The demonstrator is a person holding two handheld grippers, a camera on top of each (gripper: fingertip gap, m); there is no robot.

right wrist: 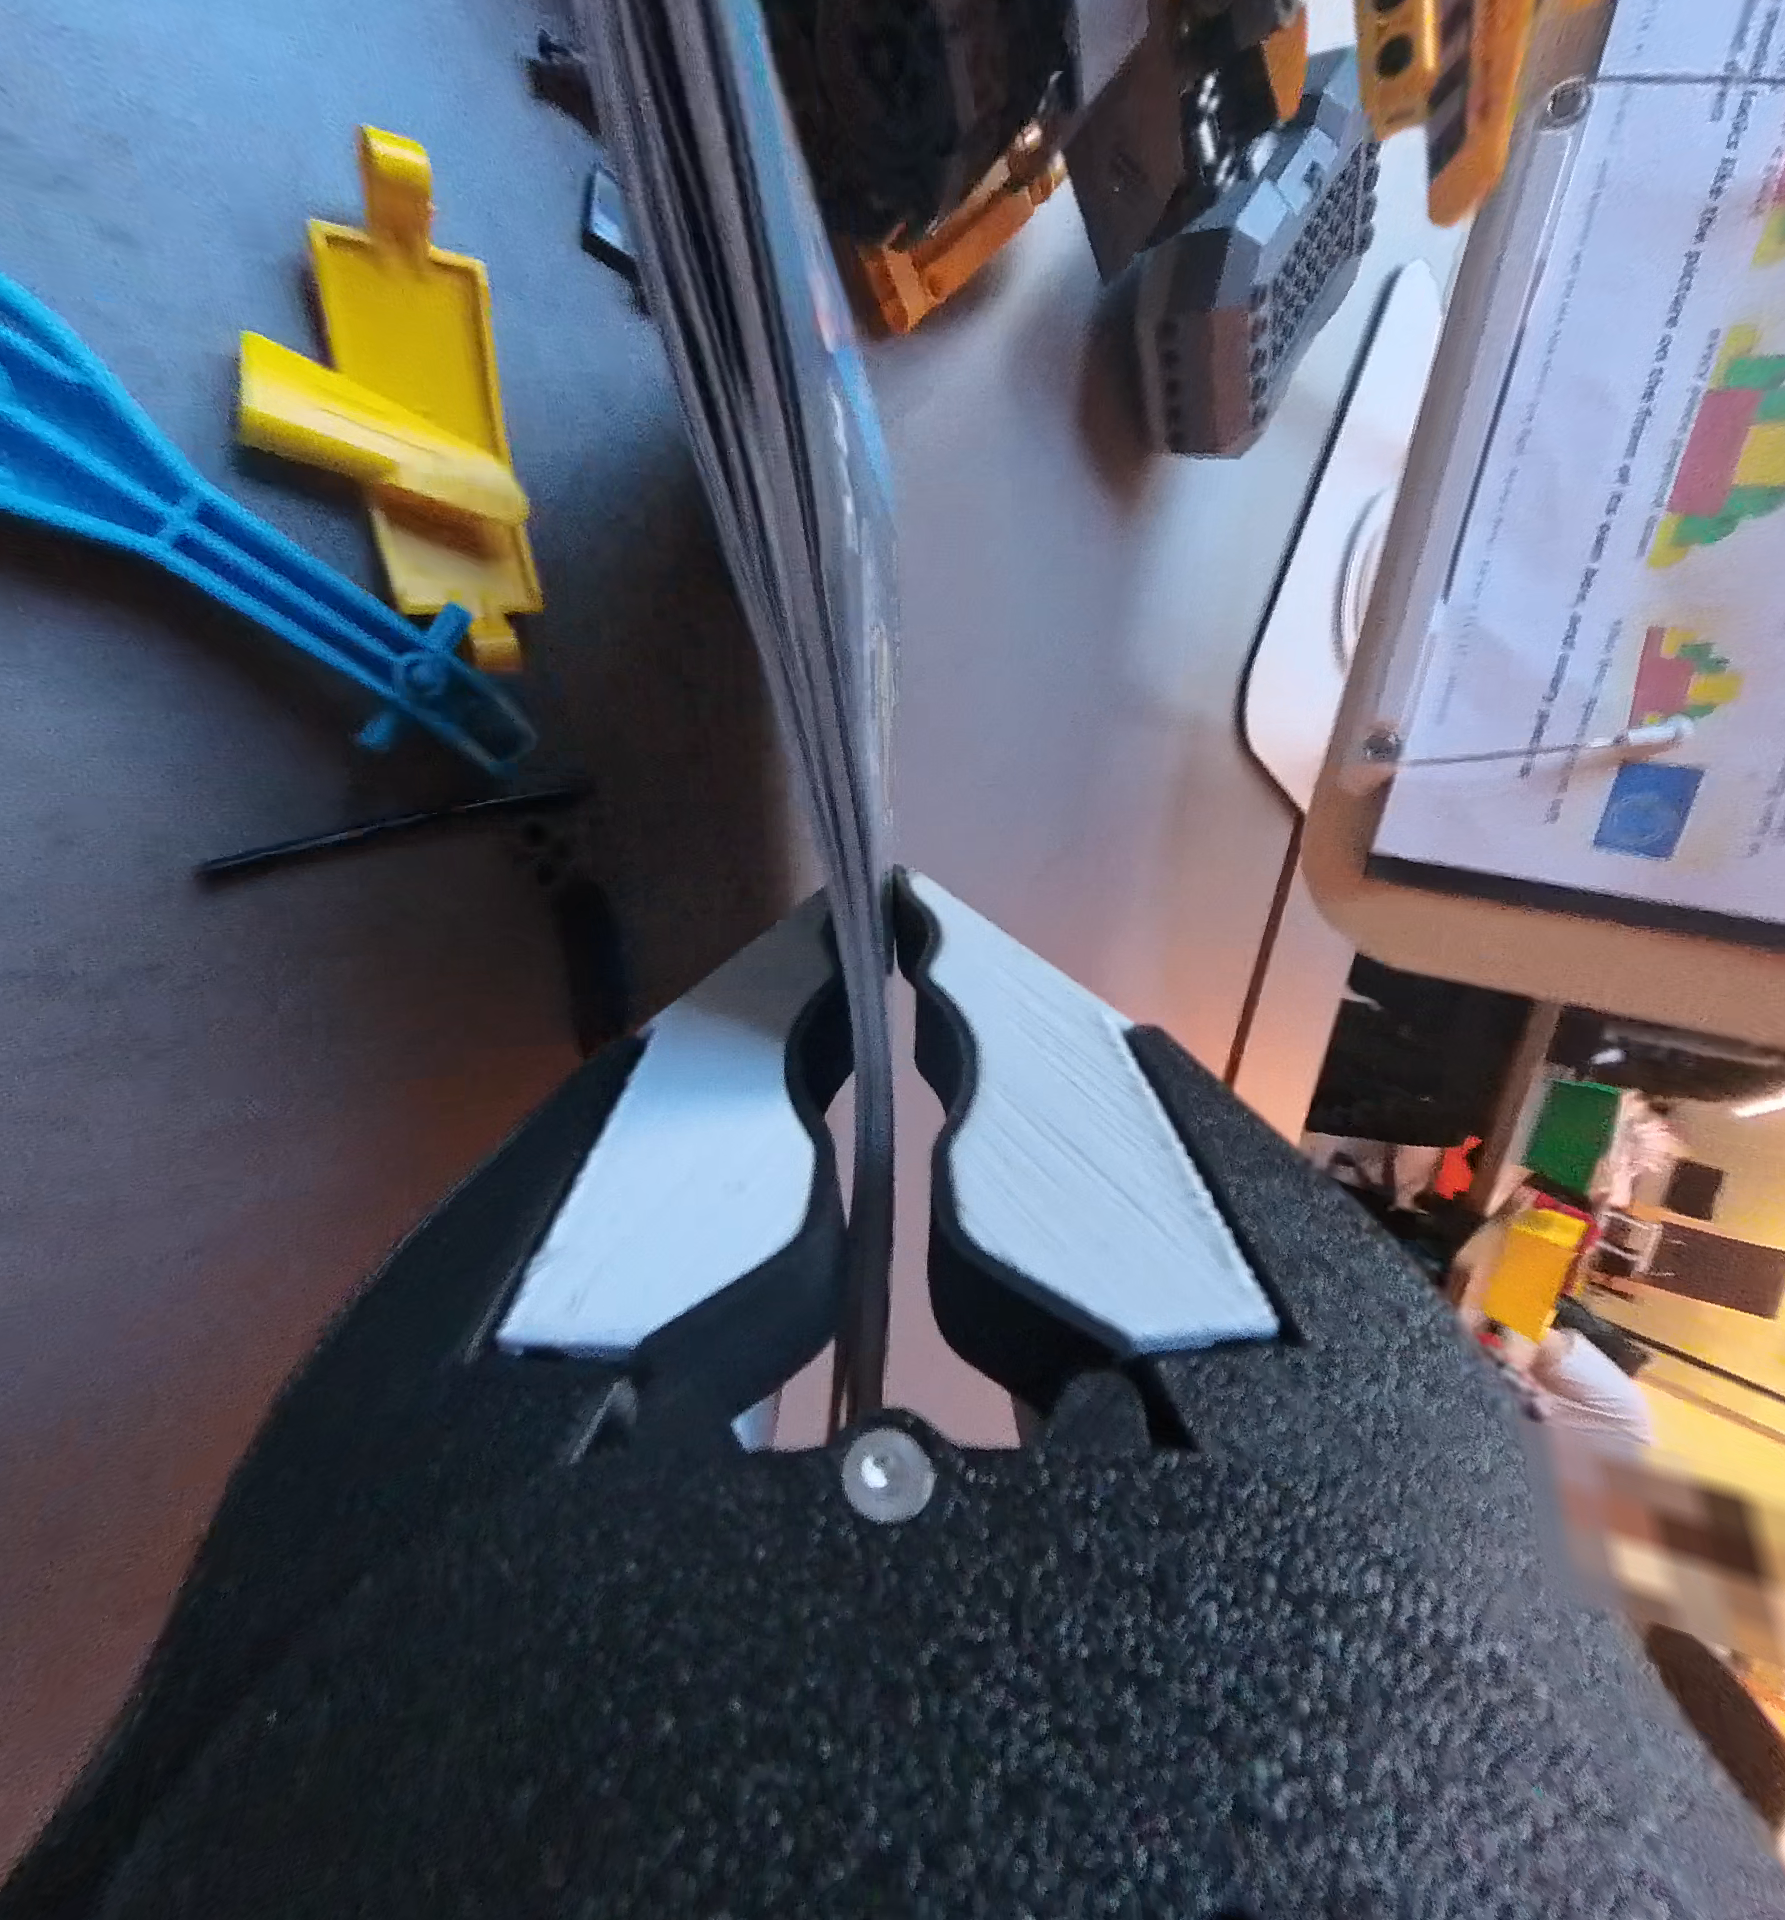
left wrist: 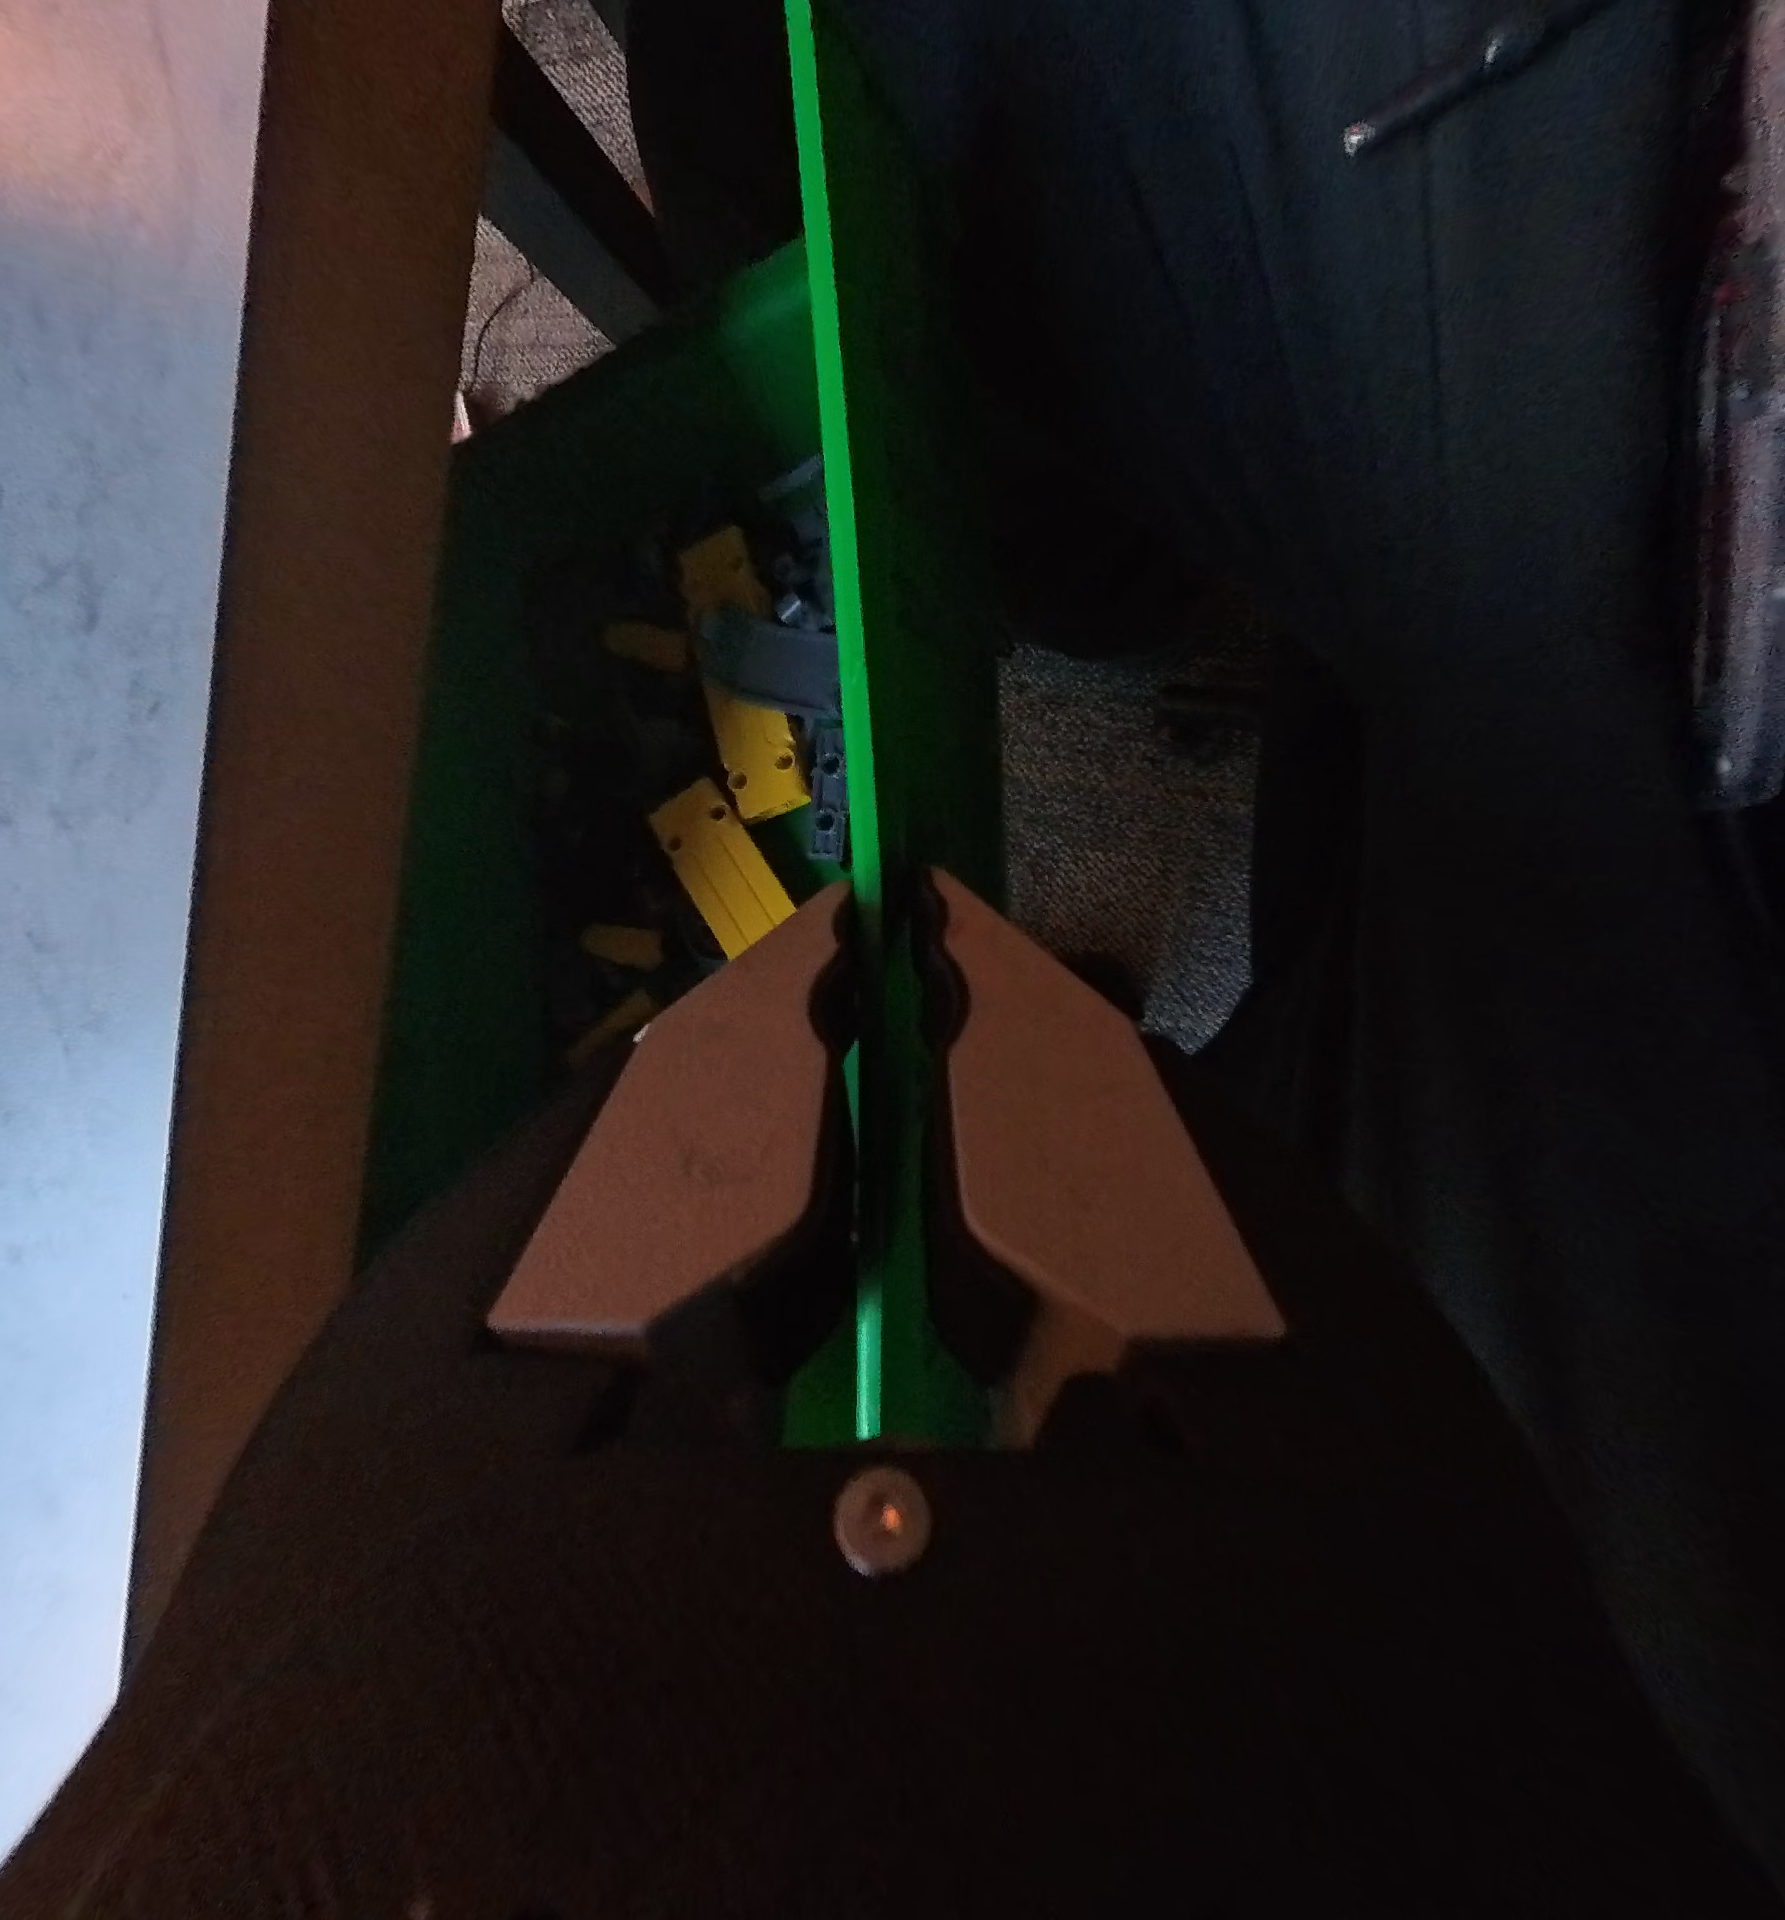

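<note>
My left gripper (left wrist: 890,894) is shut on the thin rim of a green bin (left wrist: 834,436), seen edge-on. Inside the bin lie yellow building pieces (left wrist: 722,862) and grey ones (left wrist: 774,660). The bin hangs below a wooden table edge (left wrist: 348,520). My right gripper (right wrist: 888,894) is shut on a thin booklet (right wrist: 763,343), held edge-on with its pages fanning away above a grey table (right wrist: 140,1039). A yellow flat plastic part (right wrist: 410,384) and a blue plastic tool (right wrist: 140,468) lie on the table to its left.
A dark brick model (right wrist: 1241,301) with orange parts stands at the far right of the booklet. A framed printed sheet (right wrist: 1646,468) with coloured brick pictures leans at the right. A black thin stick (right wrist: 389,831) lies on the table. Carpet floor (left wrist: 1127,831) shows beside the bin. Some 35 cm of space lies between my two pairs of fingers. My right tips are roughly 9 cm from the black thin stick (right wrist: 389,831).
</note>
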